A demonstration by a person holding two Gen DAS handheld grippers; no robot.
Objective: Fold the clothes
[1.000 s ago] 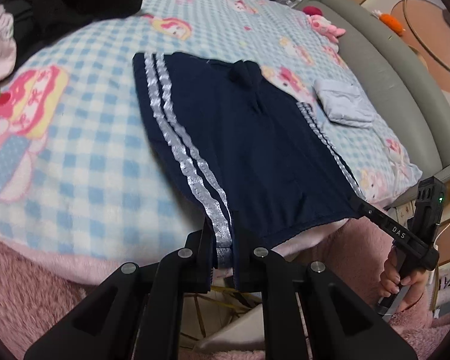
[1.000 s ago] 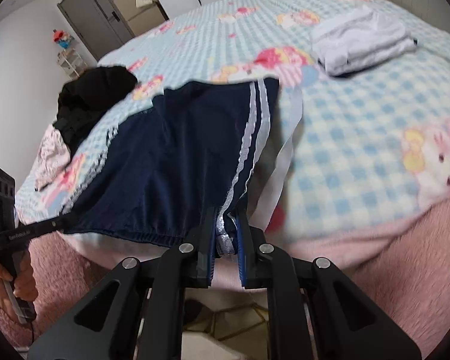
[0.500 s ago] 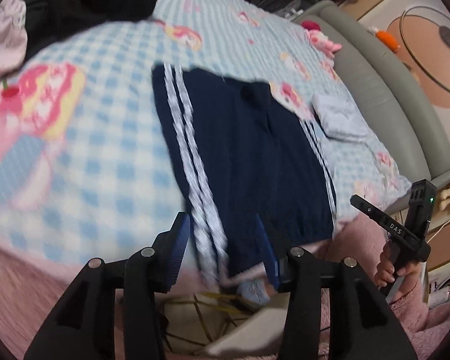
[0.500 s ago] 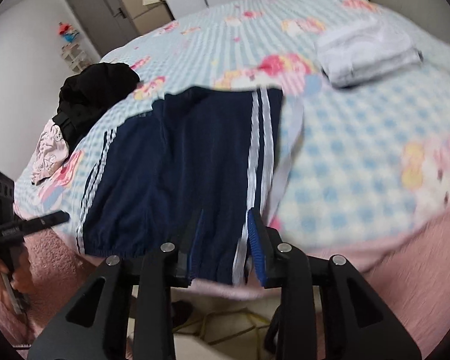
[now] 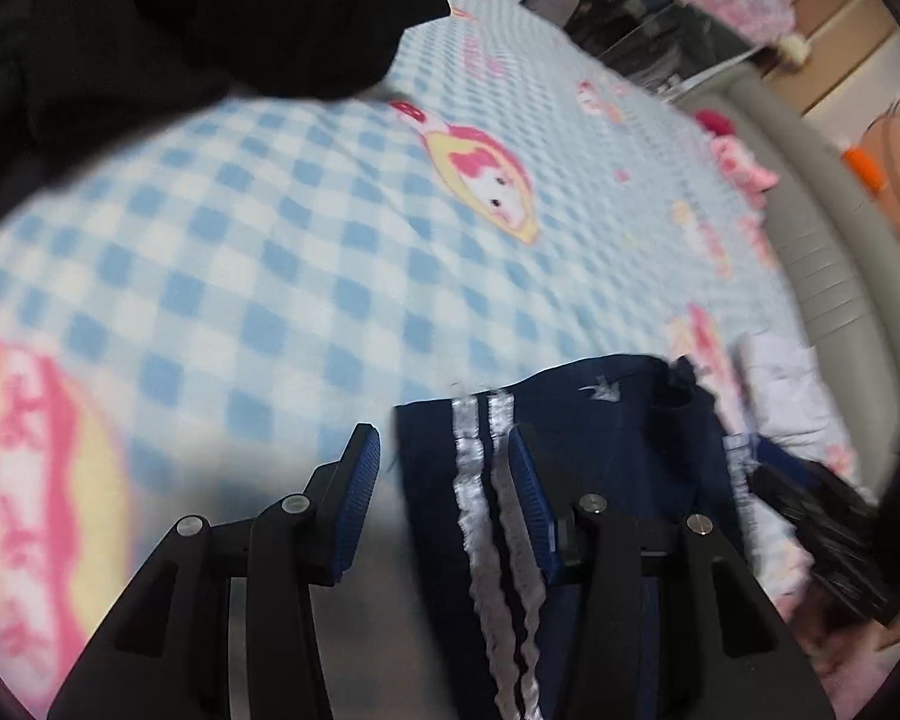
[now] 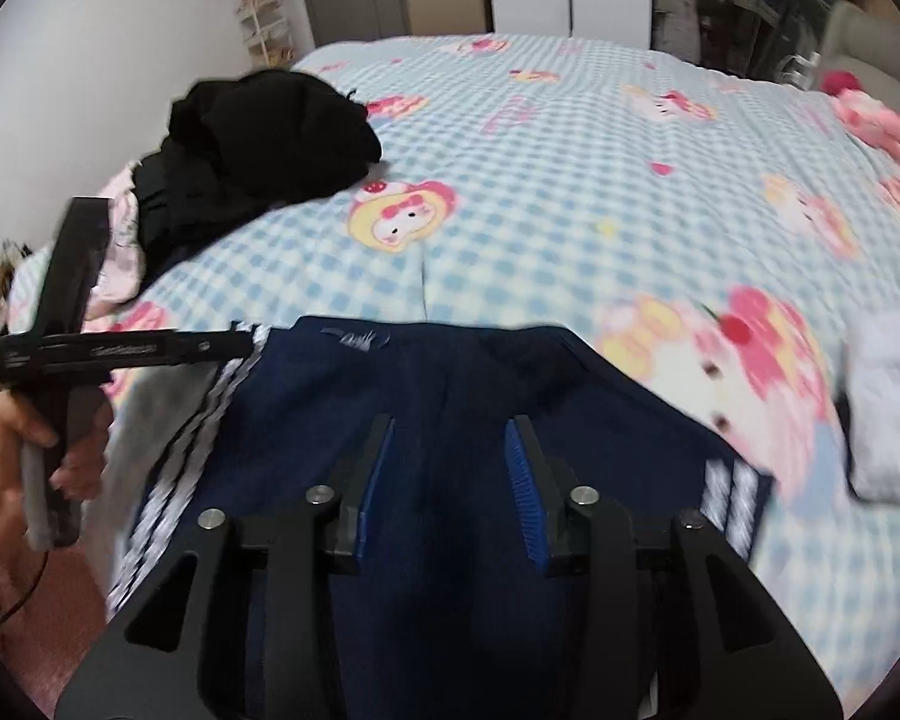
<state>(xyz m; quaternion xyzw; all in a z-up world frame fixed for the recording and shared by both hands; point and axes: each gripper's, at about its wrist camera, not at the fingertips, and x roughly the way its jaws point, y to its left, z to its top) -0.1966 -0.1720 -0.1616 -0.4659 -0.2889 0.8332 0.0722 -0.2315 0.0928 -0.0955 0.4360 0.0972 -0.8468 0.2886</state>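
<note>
Navy shorts (image 5: 600, 438) with two white side stripes lie flat on the blue checked blanket (image 5: 270, 252). My left gripper (image 5: 444, 468) hovers open over the shorts' far striped corner; the stripes show between its blue pads (image 5: 360, 480), which do not press on them. My right gripper (image 6: 450, 456) is over the middle of the shorts (image 6: 450, 384). Its jaws are opening, with navy cloth below them and nothing pinched. From the right wrist view, the left gripper (image 6: 234, 343) is held by a hand (image 6: 24, 438), its tip at the striped corner.
A heap of black clothes (image 6: 258, 138) with a pink garment lies at the back left of the bed. A folded white garment (image 6: 888, 408) sits to the right of the shorts. A pink plush toy (image 6: 870, 114) lies by the grey padded bed frame (image 5: 822, 252).
Both grippers were shut on the shorts' near hem. They let go, opened, and moved forward over the shorts to the far edge. The shorts stay flat on the blanket.
</note>
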